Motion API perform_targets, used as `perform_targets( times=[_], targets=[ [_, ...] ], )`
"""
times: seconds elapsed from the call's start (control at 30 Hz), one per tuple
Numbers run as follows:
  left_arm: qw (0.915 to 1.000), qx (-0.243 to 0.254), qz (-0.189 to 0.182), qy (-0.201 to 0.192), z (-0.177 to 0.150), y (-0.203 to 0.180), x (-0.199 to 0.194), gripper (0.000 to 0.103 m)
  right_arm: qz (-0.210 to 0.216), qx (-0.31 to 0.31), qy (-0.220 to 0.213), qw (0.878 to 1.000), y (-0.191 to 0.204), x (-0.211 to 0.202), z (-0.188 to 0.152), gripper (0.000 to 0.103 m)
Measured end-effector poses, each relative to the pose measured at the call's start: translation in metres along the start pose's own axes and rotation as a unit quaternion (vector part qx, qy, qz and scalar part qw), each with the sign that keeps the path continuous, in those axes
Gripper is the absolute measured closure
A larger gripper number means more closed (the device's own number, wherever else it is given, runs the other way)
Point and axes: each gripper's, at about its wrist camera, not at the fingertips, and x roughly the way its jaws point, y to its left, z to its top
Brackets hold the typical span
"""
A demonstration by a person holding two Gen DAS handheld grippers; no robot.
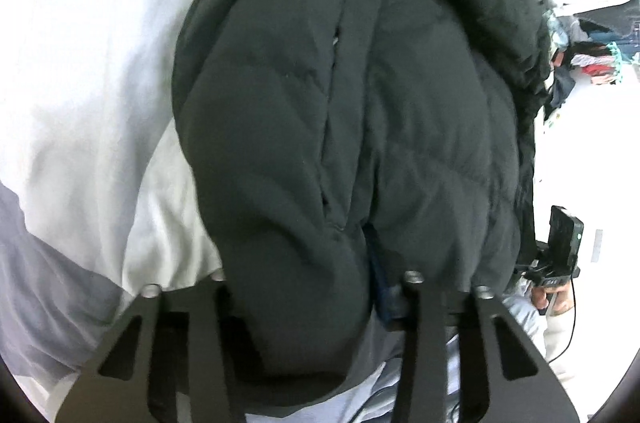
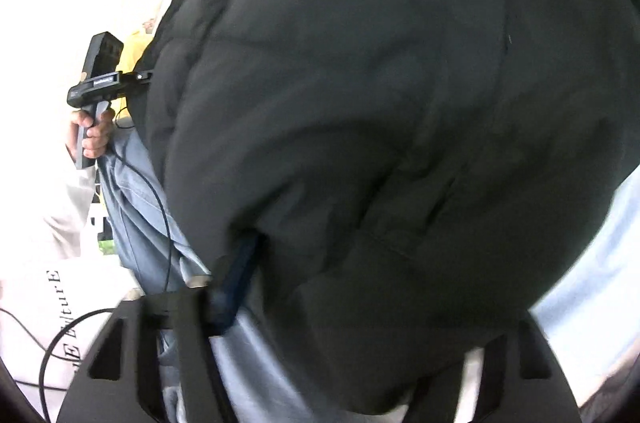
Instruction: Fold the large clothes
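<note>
Left gripper (image 1: pixel 316 303) and right gripper (image 2: pixel 340 323) angled downward, each clamped on fabric.

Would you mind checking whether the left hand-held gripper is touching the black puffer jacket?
Touching: in the left wrist view, the black puffer jacket bulges between the left hand-held gripper fingers, pressed against both.

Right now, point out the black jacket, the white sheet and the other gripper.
Jacket (image 1: pixel 400 103), left wrist view, on its quilted middle panel.
Sheet (image 1: pixel 88 63), left wrist view, on the bare stretch left of the jacket.
Left gripper (image 2: pixel 96 83), right wrist view, on its black body above the hand.
</note>
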Motion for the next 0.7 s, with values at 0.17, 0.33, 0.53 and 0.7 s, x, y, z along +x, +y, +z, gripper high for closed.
perform_targets(
  times=[0.17,0.33,0.53,0.7],
  targets=[
    [0.9976,0.003,-0.034,-0.061,-0.008,-0.007,-0.031,0.085,-0.060,-0.028,-0.051,0.996,0.034,-0.021,0.001,0.092],
    [0.9876,0.012,-0.093,-0.126,-0.019,-0.021,-0.073,0.091,-0.064,-0.034,-0.162,0.984,0.067,-0.065,-0.005,0.095],
    [0.9693,0.021,-0.169,-0.177,-0.041,-0.021,-0.121,0.094,-0.056,-0.039,-0.273,0.960,0.082,-0.124,-0.040,0.096],
    [0.9566,0.032,-0.209,-0.200,-0.068,-0.015,-0.158,0.095,-0.039,-0.039,-0.337,0.940,0.095,-0.164,-0.075,0.097]
  ],
)
